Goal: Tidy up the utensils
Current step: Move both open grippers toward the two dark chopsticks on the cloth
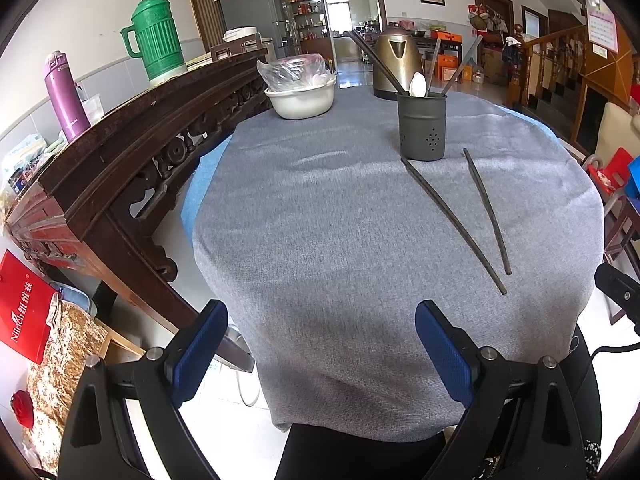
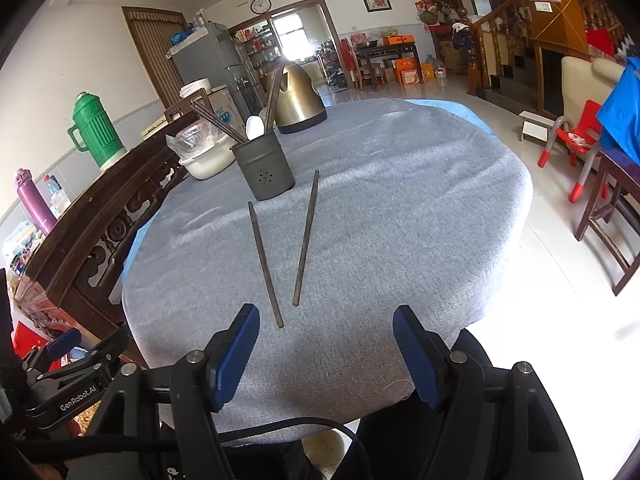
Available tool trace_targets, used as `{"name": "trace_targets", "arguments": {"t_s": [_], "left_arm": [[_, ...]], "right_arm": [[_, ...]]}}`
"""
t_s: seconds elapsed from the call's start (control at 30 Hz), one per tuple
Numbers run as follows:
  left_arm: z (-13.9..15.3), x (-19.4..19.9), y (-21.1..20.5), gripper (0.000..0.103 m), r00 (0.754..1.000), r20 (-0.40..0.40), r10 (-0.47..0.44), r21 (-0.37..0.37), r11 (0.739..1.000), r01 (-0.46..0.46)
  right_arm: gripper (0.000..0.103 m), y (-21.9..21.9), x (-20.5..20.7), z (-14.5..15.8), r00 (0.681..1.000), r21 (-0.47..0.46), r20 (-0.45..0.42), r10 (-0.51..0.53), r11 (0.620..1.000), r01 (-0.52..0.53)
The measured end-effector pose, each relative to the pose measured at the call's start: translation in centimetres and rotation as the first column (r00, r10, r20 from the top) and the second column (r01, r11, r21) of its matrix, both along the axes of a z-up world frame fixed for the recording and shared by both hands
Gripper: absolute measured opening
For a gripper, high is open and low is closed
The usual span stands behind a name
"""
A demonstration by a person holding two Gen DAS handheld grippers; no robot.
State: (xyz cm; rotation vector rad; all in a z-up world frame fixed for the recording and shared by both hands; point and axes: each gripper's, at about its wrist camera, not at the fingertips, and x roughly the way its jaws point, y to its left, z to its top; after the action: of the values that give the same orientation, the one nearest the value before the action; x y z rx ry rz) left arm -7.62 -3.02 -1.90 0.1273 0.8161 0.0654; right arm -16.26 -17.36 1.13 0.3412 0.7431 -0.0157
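Two dark chopsticks lie on the grey tablecloth, forming a V: one [image 1: 454, 226] [image 2: 265, 264] to the left, the other [image 1: 486, 210] [image 2: 306, 238] to the right. Behind them stands a dark utensil holder [image 1: 423, 126] [image 2: 264, 168] with several chopsticks and a white spoon [image 1: 417, 84] [image 2: 254, 126] in it. My left gripper [image 1: 322, 338] is open and empty at the table's near edge, left of the chopsticks. My right gripper [image 2: 326, 344] is open and empty, just in front of the chopsticks' near ends.
A brass kettle [image 1: 396, 64] [image 2: 298, 98] and a white basin [image 1: 300, 96] [image 2: 204, 160] with a plastic bag stand at the far side of the table [image 1: 320, 208]. A dark wooden sideboard [image 1: 132, 152] runs along the left, with a green jug [image 1: 154, 38] and purple flask [image 1: 66, 96]. Chairs stand to the right.
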Motion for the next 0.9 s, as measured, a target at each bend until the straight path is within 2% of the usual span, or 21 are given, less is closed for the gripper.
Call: {"name": "trace_targets", "arguments": {"t_s": [0.9], "left_arm": [[-0.7, 0.3, 1.0, 0.095, 1.0, -0.011, 0.021, -0.024, 0.999, -0.022]], "right_arm": [[0.072, 1.2, 0.6, -0.7, 0.999, -0.025, -0.027, 0.019, 0.999, -0.02]]}}
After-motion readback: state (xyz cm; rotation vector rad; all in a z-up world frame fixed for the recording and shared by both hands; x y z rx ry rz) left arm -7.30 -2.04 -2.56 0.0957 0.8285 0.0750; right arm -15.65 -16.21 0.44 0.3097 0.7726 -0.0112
